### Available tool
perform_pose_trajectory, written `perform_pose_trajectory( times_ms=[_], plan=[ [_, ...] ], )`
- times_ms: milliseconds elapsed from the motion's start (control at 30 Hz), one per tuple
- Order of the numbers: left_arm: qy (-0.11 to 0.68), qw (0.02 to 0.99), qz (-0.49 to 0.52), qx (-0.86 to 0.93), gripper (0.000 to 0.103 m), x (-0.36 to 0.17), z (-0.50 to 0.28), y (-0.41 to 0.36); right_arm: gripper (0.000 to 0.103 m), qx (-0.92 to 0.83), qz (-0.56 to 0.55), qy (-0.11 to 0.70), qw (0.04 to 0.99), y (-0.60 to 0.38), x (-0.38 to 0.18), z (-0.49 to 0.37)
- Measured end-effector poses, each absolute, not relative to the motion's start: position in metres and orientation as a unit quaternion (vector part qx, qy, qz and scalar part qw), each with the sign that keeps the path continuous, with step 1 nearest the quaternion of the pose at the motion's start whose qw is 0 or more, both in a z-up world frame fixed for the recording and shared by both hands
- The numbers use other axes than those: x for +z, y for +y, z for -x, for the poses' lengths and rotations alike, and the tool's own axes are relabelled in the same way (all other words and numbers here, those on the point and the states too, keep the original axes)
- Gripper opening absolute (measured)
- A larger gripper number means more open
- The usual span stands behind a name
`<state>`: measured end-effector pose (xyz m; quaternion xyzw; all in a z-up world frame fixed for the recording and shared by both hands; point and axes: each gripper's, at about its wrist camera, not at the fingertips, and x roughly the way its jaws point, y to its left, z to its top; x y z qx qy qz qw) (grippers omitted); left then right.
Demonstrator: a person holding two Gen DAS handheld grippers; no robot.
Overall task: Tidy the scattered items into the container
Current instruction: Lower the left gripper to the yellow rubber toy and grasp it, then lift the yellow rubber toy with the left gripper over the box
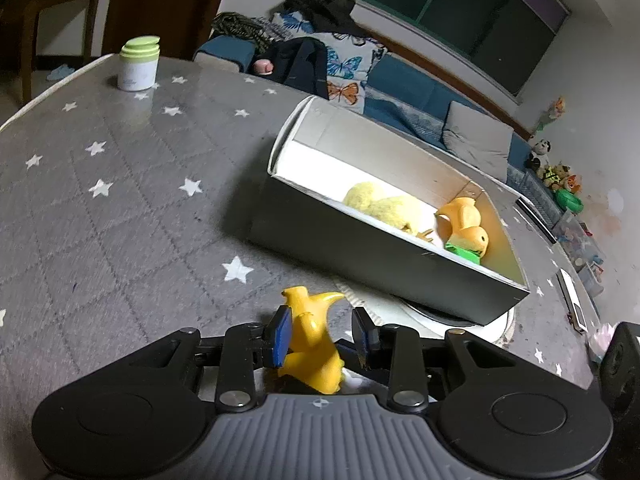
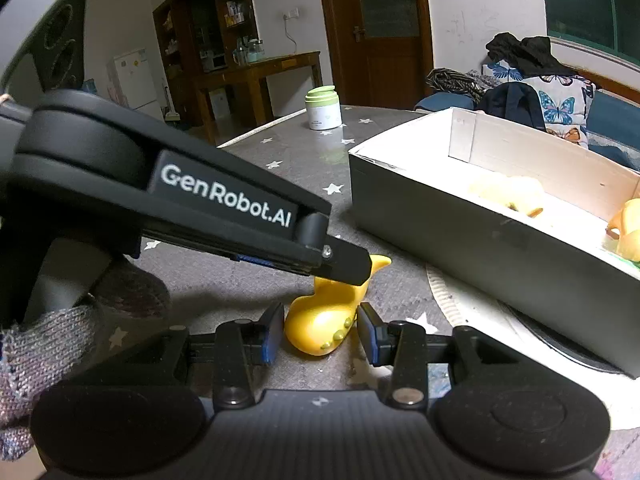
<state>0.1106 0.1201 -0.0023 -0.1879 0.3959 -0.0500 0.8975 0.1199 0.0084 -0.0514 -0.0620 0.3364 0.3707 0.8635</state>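
Observation:
A yellow rubber toy [image 1: 314, 344] lies on the grey star-patterned table, between the fingers of my left gripper [image 1: 322, 338]. The left pad touches it, the right pad stands clear, so the jaws are open. The same toy [image 2: 324, 320] also sits between the open fingers of my right gripper [image 2: 320, 332], with gaps on both sides. The left gripper's body [image 2: 224, 208] reaches over the toy from the left in the right wrist view. The open grey box [image 1: 384, 268] holds a yellow plush [image 1: 384, 206] and an orange toy [image 1: 464, 224].
A white jar with a green lid [image 1: 138, 64] stands at the table's far edge. The box rests partly on a white round plate [image 2: 480, 320]. A blue sofa with cushions and clothes [image 1: 344, 60] lies beyond the table.

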Motion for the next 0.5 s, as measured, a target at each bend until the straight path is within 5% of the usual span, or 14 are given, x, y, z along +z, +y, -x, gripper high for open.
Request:
perform_pose_trajectory(
  times_ms=[500],
  plan=[
    [0.431,0.873,0.223,-0.043,0.037,-0.021,-0.123,0.130,0.040,0.370,0.061,0.342,0.862,0.010,-0.055,-0.123]
  ],
)
